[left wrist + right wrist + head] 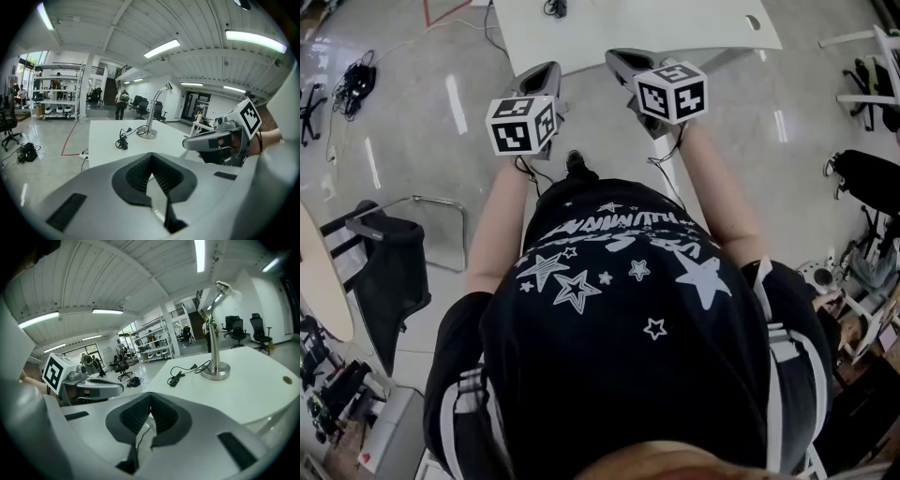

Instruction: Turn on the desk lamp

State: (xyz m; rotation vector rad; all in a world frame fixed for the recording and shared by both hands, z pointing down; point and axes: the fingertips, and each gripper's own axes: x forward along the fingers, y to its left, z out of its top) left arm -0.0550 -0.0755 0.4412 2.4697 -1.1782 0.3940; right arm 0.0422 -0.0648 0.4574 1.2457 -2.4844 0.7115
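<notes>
Your left gripper (151, 161) and right gripper (150, 401) are clenched empty; the upright desk lamp (213, 345) stands ahead, nearer your right.

Open air lies between both hand-held grippers, left (151, 157) and right (150, 395), and the tabletop (262, 394), whose near part is bare. Only 2 things on it stand in the way: the upright desk lamp (213, 343) on its round base, and the bundled cable (177, 378) lying just left of that base. Right of the lamp the surface is free up to a small hole (284, 379).
</notes>
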